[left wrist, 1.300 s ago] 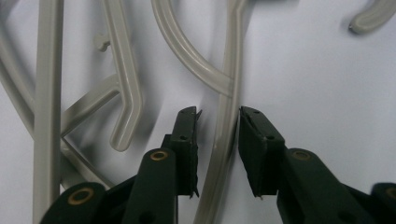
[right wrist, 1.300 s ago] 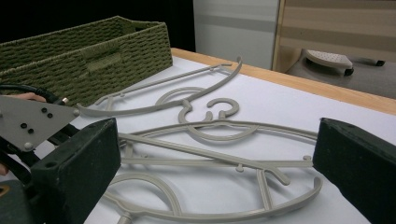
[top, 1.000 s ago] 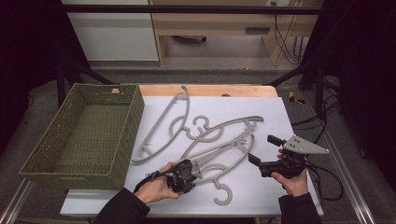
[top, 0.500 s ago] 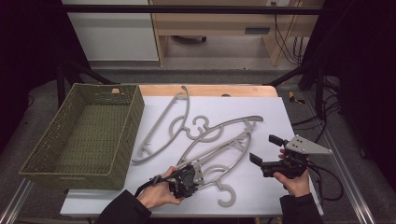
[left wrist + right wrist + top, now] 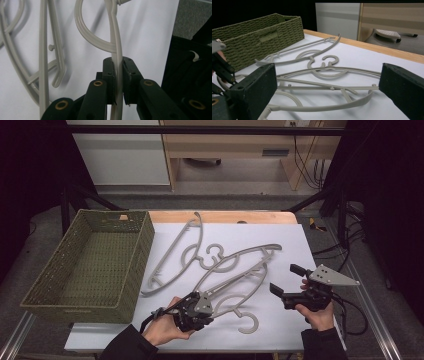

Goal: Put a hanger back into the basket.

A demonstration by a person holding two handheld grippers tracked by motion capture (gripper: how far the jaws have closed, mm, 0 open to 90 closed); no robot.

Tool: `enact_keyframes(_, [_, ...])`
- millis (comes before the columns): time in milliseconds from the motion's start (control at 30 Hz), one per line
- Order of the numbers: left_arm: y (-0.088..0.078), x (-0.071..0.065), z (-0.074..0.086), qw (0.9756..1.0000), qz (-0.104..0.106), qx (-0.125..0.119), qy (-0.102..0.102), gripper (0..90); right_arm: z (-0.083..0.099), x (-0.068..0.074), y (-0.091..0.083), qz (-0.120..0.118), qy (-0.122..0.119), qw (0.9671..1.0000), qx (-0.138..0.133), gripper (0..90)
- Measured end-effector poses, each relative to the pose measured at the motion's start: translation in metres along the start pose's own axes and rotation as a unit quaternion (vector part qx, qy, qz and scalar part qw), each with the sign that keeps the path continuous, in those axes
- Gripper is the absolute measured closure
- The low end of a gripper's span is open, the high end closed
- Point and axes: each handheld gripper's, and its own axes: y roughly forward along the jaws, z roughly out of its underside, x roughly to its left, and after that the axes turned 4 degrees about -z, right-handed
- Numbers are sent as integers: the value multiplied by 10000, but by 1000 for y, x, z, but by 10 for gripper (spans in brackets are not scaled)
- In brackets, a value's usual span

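Note:
Three grey plastic hangers lie overlapping on the white table (image 5: 300,240). My left gripper (image 5: 210,307) is shut on the lower bar of the nearest hanger (image 5: 235,296), near the table's front edge. In the left gripper view both pads (image 5: 111,75) press on that thin bar of the nearest hanger (image 5: 115,37), which runs up between them. My right gripper (image 5: 284,279) is open to the right of the hangers and points left at them. Its wide jaws frame the middle hanger (image 5: 324,71) and nearest hanger (image 5: 317,107) without touching them.
A green woven basket (image 5: 145,245) stands empty at the table's left; its wall (image 5: 262,35) is beside the far hanger (image 5: 172,257). A wooden strip (image 5: 225,216) edges the table's far side. Bare white tabletop lies right of and behind the right gripper.
The left gripper has risen slightly with the nearest hanger in it, and that hanger's hook has shifted a little to the right. The right gripper has stayed still.

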Motion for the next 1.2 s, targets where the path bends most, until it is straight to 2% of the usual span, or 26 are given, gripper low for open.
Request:
enact_keyframes(133, [-11, -1, 0, 9998, -29, -187, -86, 819, 0, -1, -2, -4, 26, 10000, -14, 20])
enact_keyframes(267, [-22, -3, -1, 9993, -184, -309, -132, 820, 0, -3, -3, 13, 33, 10000, -51, 21])
enact_keyframes(400, [-35, 1, -1, 9984, -226, -479, -204, 820, 0, -4, -5, 35, 67, 9999, -109, 22])
enact_keyframes(500, [-45, 6, 1, 9970, -307, -611, -366, 820, 0, -5, -6, 47, 85, 9999, -112, 22])
enact_keyframes(533, [-48, 8, 3, 9962, -332, -679, -440, 820, 0, -5, -6, 44, 91, 9999, -117, 22])
enact_keyframes(567, [-55, 13, 5, 9943, -416, -781, -600, 820, 1, -5, -6, 56, 89, 9999, -102, 21])
enact_keyframes(600, [-55, 13, 5, 9943, -416, -781, -600, 820, 1, -5, -6, 56, 89, 9999, -102, 21])
enact_keyframes(700, [-66, 21, 10, 9913, -538, -900, -797, 820, 1, -6, -5, 73, 87, 9999, -74, 19])
enact_keyframes(767, [-74, 27, 14, 9882, -625, -1013, -964, 820, 2, -6, -5, 75, 97, 9999, -67, 19])
enact_keyframes(800, [-81, 31, 17, 9856, -692, -1098, -1081, 820, 2, -6, -5, 72, 107, 9999, -72, 19])
enact_keyframes(833, [-81, 31, 17, 9856, -692, -1098, -1081, 820, 2, -6, -5, 74, 109, 9999, -71, 19])
enact_keyframes(867, [-85, 33, 19, 9837, -748, -1160, -1148, 820, 2, -6, -5, 74, 109, 9999, -71, 19])
enact_keyframes(933, [-93, 38, 23, 9817, -803, -1225, -1219, 820, 2, -6, -4, 72, 108, 9999, -70, 19])
enact_keyframes(967, [-101, 42, 27, 9790, -868, -1312, -1294, 820, 2, -6, -4, 69, 109, 9999, -70, 19])
enact_keyframes(1000, [-101, 42, 27, 9790, -868, -1312, -1294, 820, 2, -6, -4, 68, 110, 9999, -70, 19])
enact_keyframes(1033, [-110, 45, 31, 9767, -942, -1379, -1347, 820, 2, -6, -4, 64, 109, 9999, -79, 19])
enact_keyframes(1067, [-110, 45, 31, 9767, -942, -1379, -1347, 820, 2, -6, -4, 64, 109, 9999, -79, 19])
enact_keyframes(1100, [-115, 47, 34, 9750, -988, -1443, -1372, 820, 2, -6, -4, 67, 111, 9999, -67, 19])
enact_keyframes(1133, [-117, 48, 35, 9744, -1004, -1461, -1384, 820, 2, -6, -4, 67, 111, 9999, -67, 19])
enact_keyframes(1167, [-124, 51, 38, 9717, -1077, -1533, -1440, 820, 2, -6, -4, 69, 83, 9999, -61, 19])
enact_keyframes(1200, [-124, 51, 38, 9717, -1077, -1533, -1440, 820, 2, -6, -4, 69, 83, 9999, -61, 19])
